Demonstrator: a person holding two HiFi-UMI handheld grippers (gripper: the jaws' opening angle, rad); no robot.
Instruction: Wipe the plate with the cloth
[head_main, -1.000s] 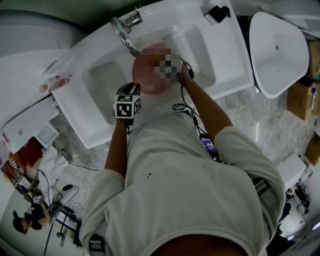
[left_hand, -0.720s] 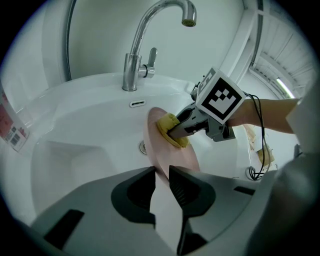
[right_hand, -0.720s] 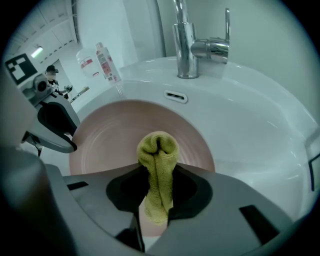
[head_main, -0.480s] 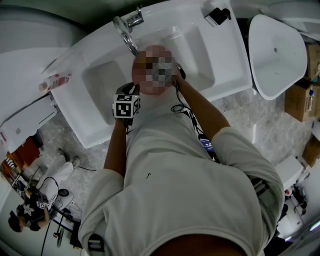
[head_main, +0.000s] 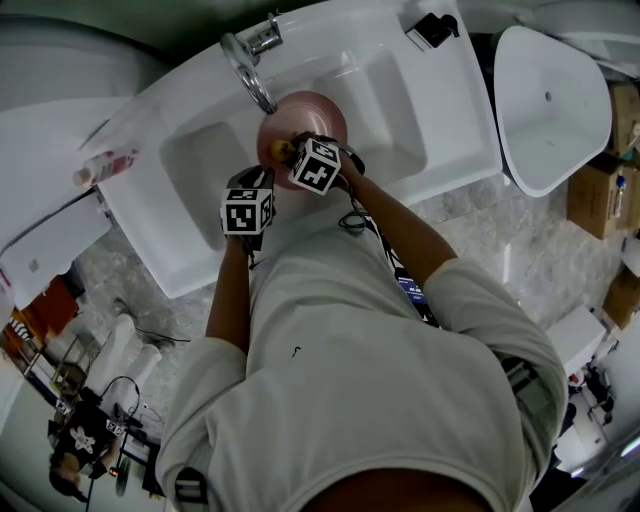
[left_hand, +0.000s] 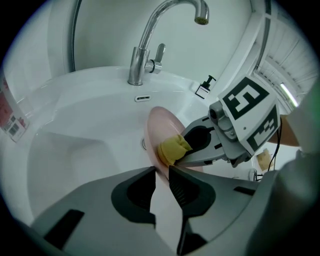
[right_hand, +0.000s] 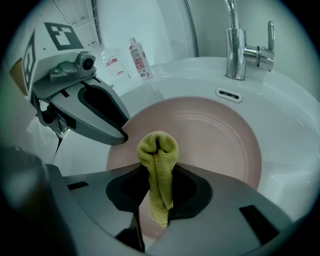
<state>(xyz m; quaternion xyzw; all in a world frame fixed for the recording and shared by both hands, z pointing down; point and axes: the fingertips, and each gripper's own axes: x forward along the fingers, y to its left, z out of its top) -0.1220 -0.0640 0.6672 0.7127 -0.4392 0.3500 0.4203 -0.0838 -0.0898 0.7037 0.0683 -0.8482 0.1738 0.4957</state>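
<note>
Right gripper (right_hand: 157, 179), pinching the cloth (right_hand: 158, 149), has slid leftward across the plate (right_hand: 212, 135), whose rim the left gripper (left_hand: 161, 173) clamps.

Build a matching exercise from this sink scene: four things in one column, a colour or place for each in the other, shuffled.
1. plate
2. cloth
3. faucet
4. sink

A. white
B. shiny metal
C. pink, rim between the left gripper's jaws
D. yellow-green, clamped in the right gripper's jaws

Pairs: 1-C, 2-D, 3-B, 4-A
</note>
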